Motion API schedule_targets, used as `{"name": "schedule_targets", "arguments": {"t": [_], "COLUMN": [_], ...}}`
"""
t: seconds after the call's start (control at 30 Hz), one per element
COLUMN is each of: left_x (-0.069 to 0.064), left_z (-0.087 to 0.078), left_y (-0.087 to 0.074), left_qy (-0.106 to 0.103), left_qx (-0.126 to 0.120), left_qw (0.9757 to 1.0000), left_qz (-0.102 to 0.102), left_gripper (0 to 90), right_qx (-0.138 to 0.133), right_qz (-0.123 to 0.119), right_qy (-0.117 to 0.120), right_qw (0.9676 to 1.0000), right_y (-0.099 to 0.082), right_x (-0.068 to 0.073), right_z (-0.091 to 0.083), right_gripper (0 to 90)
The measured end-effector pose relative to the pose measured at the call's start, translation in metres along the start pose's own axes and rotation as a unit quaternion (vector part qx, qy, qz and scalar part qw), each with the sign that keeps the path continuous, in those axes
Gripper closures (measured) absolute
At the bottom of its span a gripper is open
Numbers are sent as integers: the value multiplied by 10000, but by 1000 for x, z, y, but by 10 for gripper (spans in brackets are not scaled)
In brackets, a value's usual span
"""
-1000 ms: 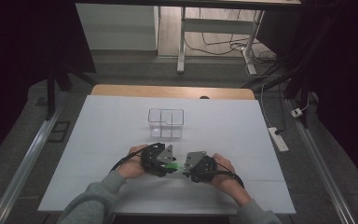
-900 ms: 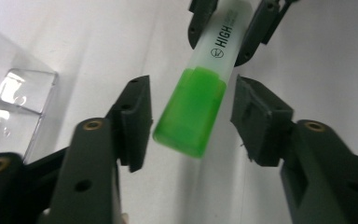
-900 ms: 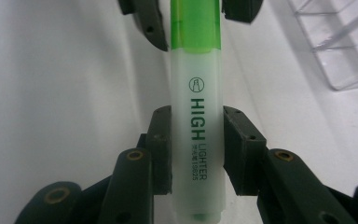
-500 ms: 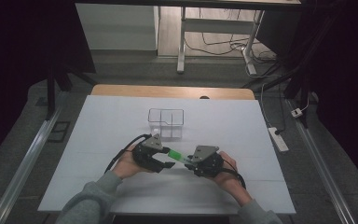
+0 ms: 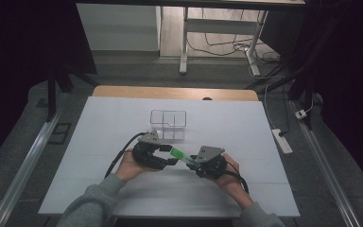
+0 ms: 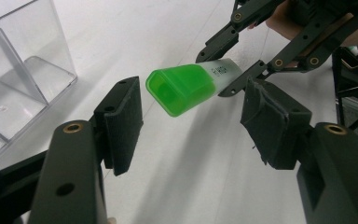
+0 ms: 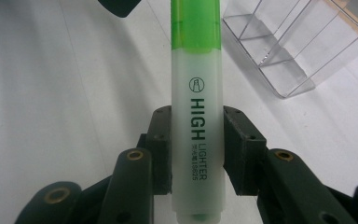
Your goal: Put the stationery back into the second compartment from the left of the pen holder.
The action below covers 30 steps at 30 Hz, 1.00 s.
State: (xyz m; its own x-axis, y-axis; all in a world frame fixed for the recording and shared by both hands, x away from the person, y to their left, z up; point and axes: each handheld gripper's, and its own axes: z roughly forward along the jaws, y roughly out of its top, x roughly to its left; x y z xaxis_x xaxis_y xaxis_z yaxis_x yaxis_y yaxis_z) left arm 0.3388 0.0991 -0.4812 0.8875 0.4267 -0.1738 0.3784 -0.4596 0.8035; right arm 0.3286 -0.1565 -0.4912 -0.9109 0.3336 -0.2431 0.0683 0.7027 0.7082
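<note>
White tabletop (image 5: pixel 99 142), dim room. Highlighter (image 7: pixel 196 112) is clamped by its pale barrel in the right gripper (image 7: pixel 196 154), above the table, at 5 o'clock from the clear organizer (image 5: pixel 168 124). Left gripper (image 6: pixel 191 121) has just been opening; its pads stand clear of the green cap (image 6: pixel 182 88) (handover to the right looks complete).

Two forearms reach in from below. The left gripper (image 5: pixel 169 156) has just been opening, jaws apart and pressing nothing; the right gripper (image 5: pixel 192 161) (angled toward it) is clamped shut.
</note>
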Motion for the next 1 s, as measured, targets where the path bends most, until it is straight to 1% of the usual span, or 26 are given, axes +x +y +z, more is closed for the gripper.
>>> {"name": "schedule_targets", "arguments": {"t": [0.17,0.2,0.27,0.3,0.37,0.4,0.43,0.5,0.53,0.57,0.67,0.7,0.8,0.9,0.93,1.0], "left_x": [0,0,1,1,1,2,2,2,2,3,3,3,5,4,4,3], "left_z": [1,2,2,2,3,3,4,5,5,6,7,7,7,8,8,9], "left_y": [0,0,0,0,0,1,1,1,2,2,2,2,2,3,3,3], "left_qy": [24,26,-4,-24,-22,-17,-20,-9,-7,-56,-88,-88,-239,-320,-343,-378], "left_qx": [-2,-5,-64,-84,-110,-139,-175,-262,-288,-322,-321,-321,-360,-398,-419,-435], "left_qw": [10000,10000,9999,9998,9997,9995,9993,9989,9987,9982,9979,9979,9967,9961,9959,9955], "left_qz": [-55,-68,-160,-199,-236,-276,-318,-387,-431,-494,-550,-550,-685,-717,-727,-756], "left_gripper": [380,381,384,385,386,395,400,411,445,473,551,560,604,637,647,658], "right_qx": [-34,-80,-116,-151,-177,-214,-273,-270,-327,-333,-392,-383,-408,-306,-308,-236], "right_qz": [-15,6,-31,11,12,-64,-56,-74,-149,-189,-274,-317,-313,-353,-343,-395], "right_qy": [-84,-108,-180,-219,-238,-297,-343,-365,-411,-449,-518,-554,-630,-612,-625,-678], "right_qw": [10000,9999,9998,9996,9996,9993,9990,9989,9985,9983,9975,9972,9967,9970,9970,9966], "right_y": [0,0,0,1,1,1,2,2,3,3,5,5,5,4,4,5], "right_x": [1,1,1,2,3,4,5,6,8,9,12,13,14,14,15,16], "right_z": [0,0,-1,-1,-1,-1,0,-1,0,0,0,0,1,3,4,5], "right_gripper": [650,650,650,650,650,650,650,650,650,650,650,650,650,650,650,650]}}
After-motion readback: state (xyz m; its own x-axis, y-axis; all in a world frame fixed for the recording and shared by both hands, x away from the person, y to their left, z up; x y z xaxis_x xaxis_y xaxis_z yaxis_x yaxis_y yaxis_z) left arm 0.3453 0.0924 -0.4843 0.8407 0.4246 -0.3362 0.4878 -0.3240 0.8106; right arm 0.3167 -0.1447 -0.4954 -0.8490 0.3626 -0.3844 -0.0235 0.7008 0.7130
